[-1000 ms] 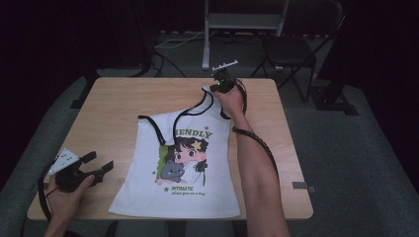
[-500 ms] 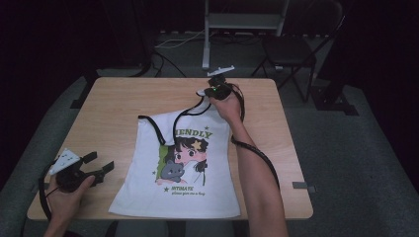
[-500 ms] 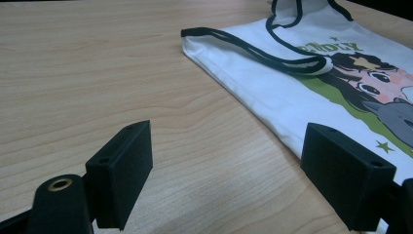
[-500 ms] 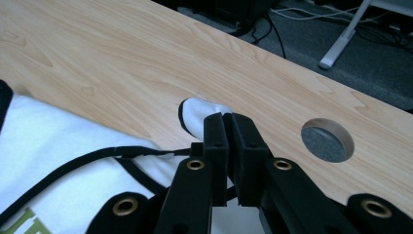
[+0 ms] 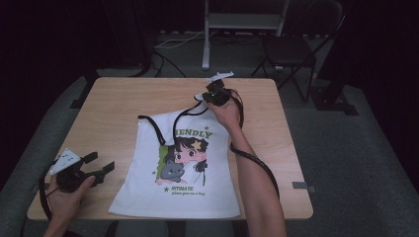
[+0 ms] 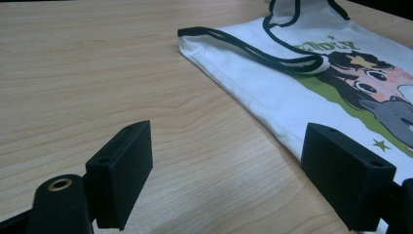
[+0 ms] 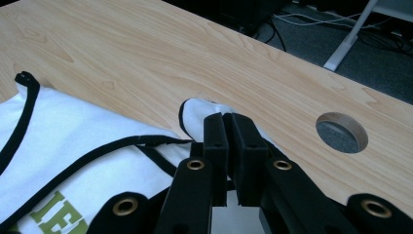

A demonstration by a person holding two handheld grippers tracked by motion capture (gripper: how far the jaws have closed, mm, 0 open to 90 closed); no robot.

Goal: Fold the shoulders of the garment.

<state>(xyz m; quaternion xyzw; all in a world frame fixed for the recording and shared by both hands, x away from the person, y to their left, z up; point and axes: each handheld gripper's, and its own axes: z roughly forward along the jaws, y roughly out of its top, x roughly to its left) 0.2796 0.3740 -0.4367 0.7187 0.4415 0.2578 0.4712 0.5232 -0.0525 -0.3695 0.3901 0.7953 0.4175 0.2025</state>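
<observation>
- Work surface: a rectangular light-wood table (image 5: 123,106) carries one garment, a white sleeveless top with black trim and a cartoon print of a girl and a grey cat (image 5: 185,173).
- Garment position: the top lies mostly flat at the middle of the table, with its hem toward the person's edge and its shoulder straps toward the far edge. In the high view the strap on the left rests on the wood; the strap on the right is drawn toward the far edge.
- Right gripper (image 7: 228,127): the jaws are pressed together and pinch the white, black-edged strap end of the top. The fabric emerges just beyond the jaw tips and is raised slightly from the table.
- A round cable hole in the tabletop (image 7: 341,132) lies beyond this gripper, apart from the fabric.
- In the high view the right gripper (image 5: 216,95) sits near the far edge, with its black cable (image 5: 257,163) trailing along the forearm.
- Left gripper (image 6: 229,183): the jaws stand wide apart with nothing between them. It rests low over bare wood near the front left corner, beside the side edge of the top and not touching it.
- In the high view the left gripper (image 5: 99,165) points toward the garment.
</observation>
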